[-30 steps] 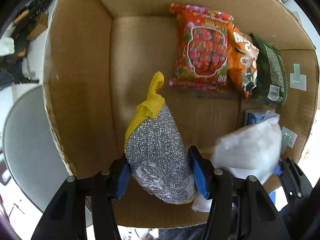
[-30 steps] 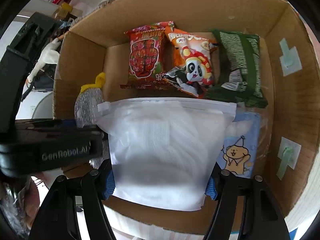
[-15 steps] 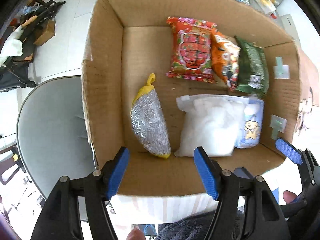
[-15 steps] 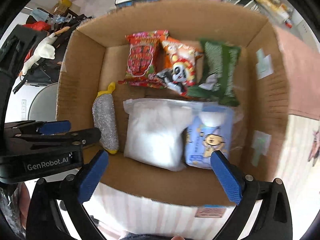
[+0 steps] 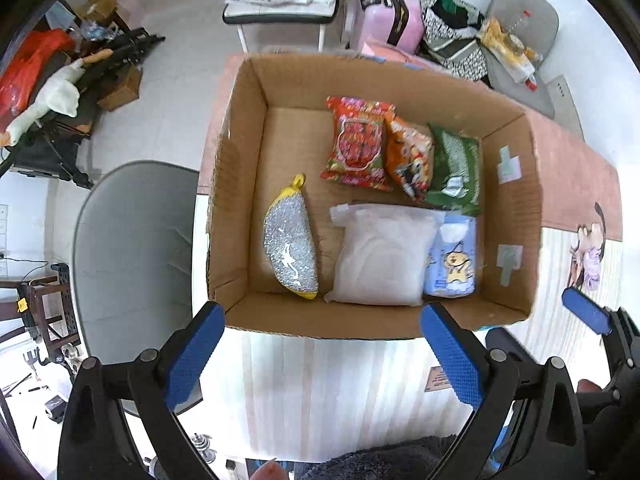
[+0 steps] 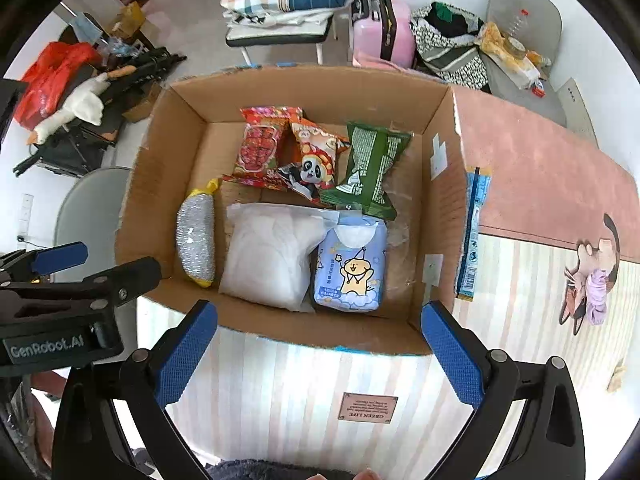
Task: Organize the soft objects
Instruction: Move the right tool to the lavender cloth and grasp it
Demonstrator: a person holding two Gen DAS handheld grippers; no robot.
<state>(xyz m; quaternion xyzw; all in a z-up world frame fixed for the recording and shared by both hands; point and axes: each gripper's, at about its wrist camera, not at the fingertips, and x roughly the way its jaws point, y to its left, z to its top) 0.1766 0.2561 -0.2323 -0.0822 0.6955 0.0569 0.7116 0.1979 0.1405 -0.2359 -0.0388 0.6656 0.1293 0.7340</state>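
An open cardboard box [image 5: 236,208] [image 6: 152,200] stands on a striped mat. Inside lie a silver scrubber with a yellow tip [image 5: 291,244] [image 6: 196,236], a white bag [image 5: 382,256] [image 6: 272,256], a blue tissue pack [image 5: 454,262] [image 6: 352,268], and red [image 5: 356,144] [image 6: 260,148], orange [image 5: 410,158] [image 6: 314,160] and green [image 5: 456,164] [image 6: 372,168] snack bags. My left gripper [image 5: 320,356] is open and empty, held above the box's near wall. My right gripper [image 6: 320,356] is open and empty, also above the near wall.
A grey round chair [image 5: 132,256] stands left of the box. The pink and striped mat [image 6: 540,280] stretches to the right. Behind are a chair with folded cloth [image 6: 280,4], a pink suitcase [image 6: 384,32] and floor clutter at the left [image 6: 68,92].
Both grippers let go of the scrubber and the white bag, opened, and pulled back and up out of the box. Both items now lie on the box floor.
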